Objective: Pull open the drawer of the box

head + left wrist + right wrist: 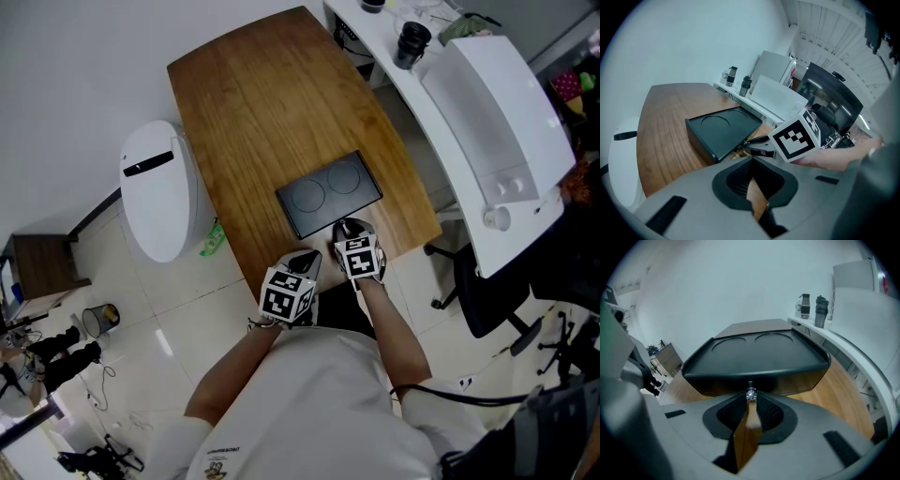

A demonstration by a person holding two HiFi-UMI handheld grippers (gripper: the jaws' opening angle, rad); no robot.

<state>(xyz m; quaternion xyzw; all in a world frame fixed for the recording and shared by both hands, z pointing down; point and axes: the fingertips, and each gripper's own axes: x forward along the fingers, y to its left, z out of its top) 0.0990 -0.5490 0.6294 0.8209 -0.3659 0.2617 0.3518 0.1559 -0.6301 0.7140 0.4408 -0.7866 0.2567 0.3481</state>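
A flat black box (pixel 328 194) with two round recesses in its lid lies on the wooden table (pixel 262 103), near the front edge. Its front face carries a small silver drawer knob (pixel 751 393). My right gripper (pixel 751 397) stands at that face with its jaw tips closed round the knob; the left gripper view shows the right gripper (pixel 749 142) touching the box (pixel 724 131) front. The drawer looks closed. My left gripper (pixel 751 165) hovers just left of the right one, off the box, shut with nothing in it.
A white rounded appliance (pixel 159 192) stands on the floor left of the table. A white desk (pixel 487 112) with dark bottles (pixel 412 42) runs along the right, with an office chair (pixel 487 300) beside it. The table's front edge lies right under both grippers.
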